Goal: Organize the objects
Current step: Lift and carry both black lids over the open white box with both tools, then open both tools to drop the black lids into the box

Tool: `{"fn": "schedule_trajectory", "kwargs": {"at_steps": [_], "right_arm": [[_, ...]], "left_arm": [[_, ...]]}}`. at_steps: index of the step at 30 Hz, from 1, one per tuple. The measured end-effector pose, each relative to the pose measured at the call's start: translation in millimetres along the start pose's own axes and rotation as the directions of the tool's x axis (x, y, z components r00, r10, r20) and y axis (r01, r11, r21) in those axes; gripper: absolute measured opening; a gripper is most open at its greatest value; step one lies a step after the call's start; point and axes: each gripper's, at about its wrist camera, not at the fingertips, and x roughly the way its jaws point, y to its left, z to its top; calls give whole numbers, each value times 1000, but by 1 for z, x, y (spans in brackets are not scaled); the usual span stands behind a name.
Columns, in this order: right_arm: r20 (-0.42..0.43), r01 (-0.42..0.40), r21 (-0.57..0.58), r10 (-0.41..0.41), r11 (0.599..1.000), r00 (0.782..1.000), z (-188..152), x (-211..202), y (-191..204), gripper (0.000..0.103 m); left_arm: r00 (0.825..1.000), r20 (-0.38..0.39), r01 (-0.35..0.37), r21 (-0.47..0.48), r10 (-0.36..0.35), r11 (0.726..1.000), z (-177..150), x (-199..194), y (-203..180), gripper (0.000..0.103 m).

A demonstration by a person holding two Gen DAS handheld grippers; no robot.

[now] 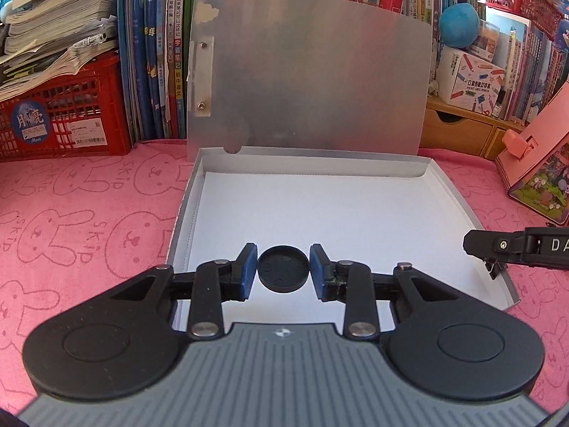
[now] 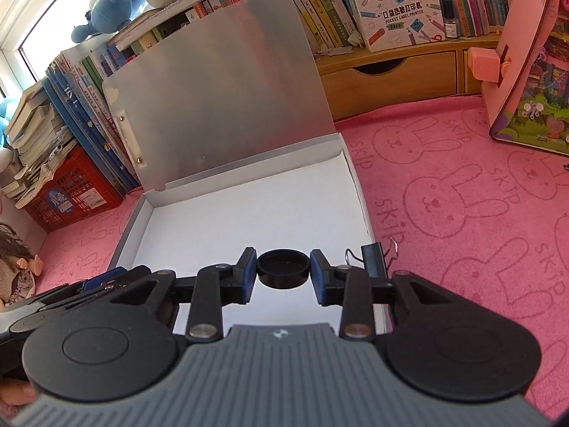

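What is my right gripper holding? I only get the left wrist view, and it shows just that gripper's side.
Observer: The right gripper is shut on a black round cap, hollow side up.
Operator: Anything beside it?
Observer: A black binder clip sits at the right wall of the box, next to the gripper's right finger.
Operator: And left of that?
Observer: A doll lies there on the pink cloth.
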Motion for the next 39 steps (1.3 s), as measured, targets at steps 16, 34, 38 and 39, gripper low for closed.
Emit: {"fn": "schedule_trajectory", "kwargs": {"at_steps": [16, 34, 38, 39], "right_arm": [[-28, 3, -72, -5, 997, 1000, 28, 72, 14, 39], [-40, 37, -80, -41, 996, 998, 19, 87, 11, 51], [-21, 28, -63, -30, 998, 999, 18, 76, 8, 59], [-18, 28, -58, -29, 998, 999, 18, 73, 8, 60]], "left_arm": [[996, -53, -67, 25, 68, 997, 33, 78, 2, 37], [997, -29, -68, 49, 69, 997, 27, 82, -6, 43], [998, -5, -59, 64, 60, 996, 25, 68, -7, 64], [998, 4, -59, 69, 59, 996, 25, 64, -8, 67]]}}
